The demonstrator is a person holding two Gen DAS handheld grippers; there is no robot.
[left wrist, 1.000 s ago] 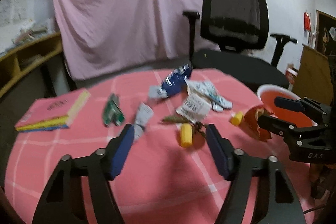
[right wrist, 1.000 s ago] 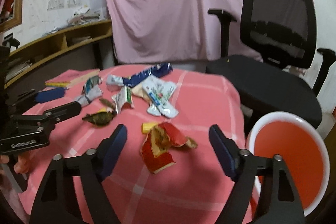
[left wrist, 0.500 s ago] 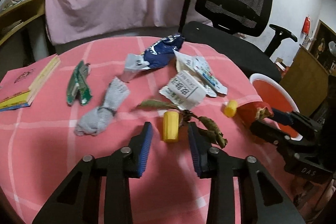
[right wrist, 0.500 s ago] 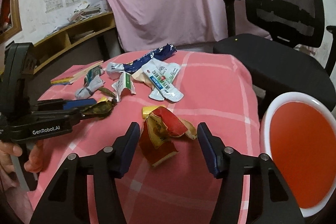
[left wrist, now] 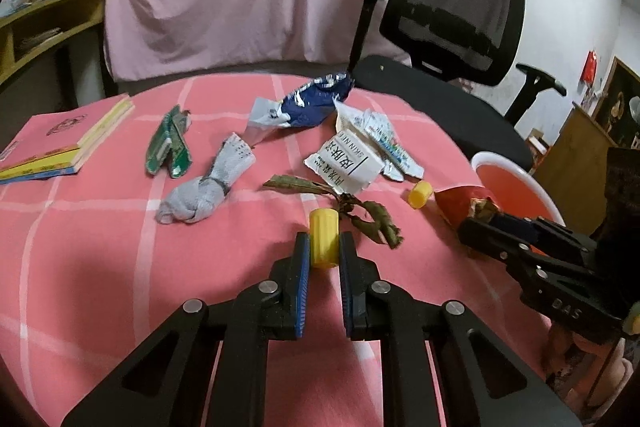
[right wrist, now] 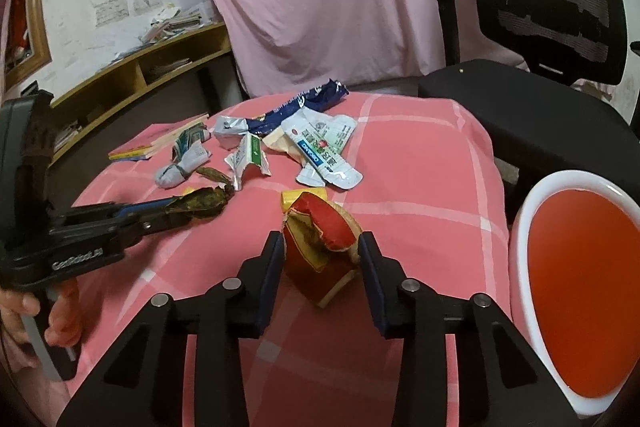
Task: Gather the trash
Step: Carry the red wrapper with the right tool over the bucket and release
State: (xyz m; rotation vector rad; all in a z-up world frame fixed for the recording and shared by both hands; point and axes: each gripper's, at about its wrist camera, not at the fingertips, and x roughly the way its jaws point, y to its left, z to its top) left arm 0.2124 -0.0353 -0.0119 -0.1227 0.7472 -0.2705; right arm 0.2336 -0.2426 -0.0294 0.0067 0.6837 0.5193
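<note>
Though upright, yellow cap (left wrist: pixel 324 242) between left claw (left wrist: pixel 323 259) pads

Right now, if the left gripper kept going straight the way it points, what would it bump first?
The left gripper is closing on the yellow cap between its fingers, so it meets that first. Just beyond lies the dried leafy twig, probably next.

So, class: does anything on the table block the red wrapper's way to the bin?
Nothing visible does. The red wrapper sits between the closing right gripper's pads, and only bare tablecloth lies between it and the bin.
</note>
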